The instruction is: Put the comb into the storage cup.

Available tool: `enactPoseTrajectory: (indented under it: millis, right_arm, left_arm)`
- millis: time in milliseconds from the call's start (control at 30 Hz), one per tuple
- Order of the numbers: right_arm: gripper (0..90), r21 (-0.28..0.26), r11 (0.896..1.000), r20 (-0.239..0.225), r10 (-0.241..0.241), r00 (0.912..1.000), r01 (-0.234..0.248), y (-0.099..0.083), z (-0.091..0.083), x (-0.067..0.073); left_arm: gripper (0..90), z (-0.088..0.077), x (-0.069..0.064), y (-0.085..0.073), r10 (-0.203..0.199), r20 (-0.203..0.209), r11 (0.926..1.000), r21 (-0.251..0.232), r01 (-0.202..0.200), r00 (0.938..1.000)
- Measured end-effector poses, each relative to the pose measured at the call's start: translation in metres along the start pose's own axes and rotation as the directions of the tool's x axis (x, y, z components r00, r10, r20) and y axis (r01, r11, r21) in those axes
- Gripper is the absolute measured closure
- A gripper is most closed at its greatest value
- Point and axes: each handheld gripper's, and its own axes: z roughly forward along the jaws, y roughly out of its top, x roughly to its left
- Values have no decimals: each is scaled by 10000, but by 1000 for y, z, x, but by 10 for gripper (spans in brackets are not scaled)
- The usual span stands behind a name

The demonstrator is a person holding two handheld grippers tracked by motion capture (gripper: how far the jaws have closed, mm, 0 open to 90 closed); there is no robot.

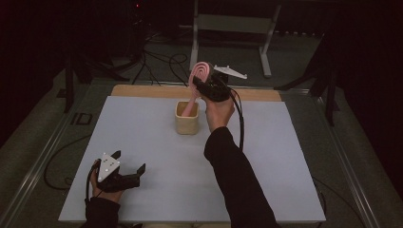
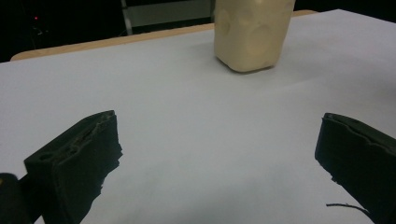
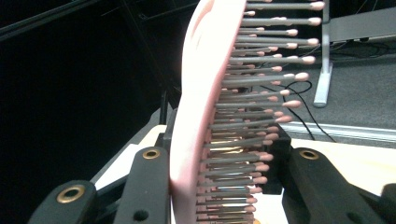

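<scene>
A pink hairbrush [image 1: 200, 72] with grey, pink-tipped bristles stands tilted, its handle down inside a cream cup [image 1: 187, 124] at the back middle of the white table [image 1: 142, 137]. My right gripper [image 1: 203, 86] is above the cup and shut on the brush head. In the right gripper view one jaw presses the hairbrush's [image 3: 196, 93] pink back and the other meets the bristle tips, with my right gripper [image 3: 219, 186] around it. My left gripper [image 1: 129, 161] rests low at the table's front left, open and holding nothing. Its view looks across the table toward the cup [image 2: 252, 35], with my left gripper [image 2: 219, 149] spread wide.
A wooden strip [image 1: 142, 90] runs along the table's far edge. Behind it on the dark floor are a grey metal stand [image 1: 233, 28] and loose cables [image 1: 161, 61]. A metal rail [image 1: 43, 156] borders the table's left side.
</scene>
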Motion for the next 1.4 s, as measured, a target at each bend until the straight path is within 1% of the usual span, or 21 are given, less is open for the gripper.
enactPoseTrajectory:
  millis: [400,700,1067,1400]
  right_arm:
    - [641,142,9999,-91,-27,10000,28,-6,4,4]
    - [641,260,9997,-95,-41,9999,44,-13,7,5]
    - [641,324,9995,-123,63,9999,-59,-18,10,6]
    - [640,427,9991,-168,-11,9999,18,-24,14,8]
  left_arm:
    - [6,0,0,0,5,-10,10000,0,-5,10000]
    - [6,0,0,0,3,-9,10000,5,-3,10000]
    - [6,0,0,0,5,-8,10000,6,-5,10000]
    - [6,0,0,0,2,-8,10000,-5,-2,10000]
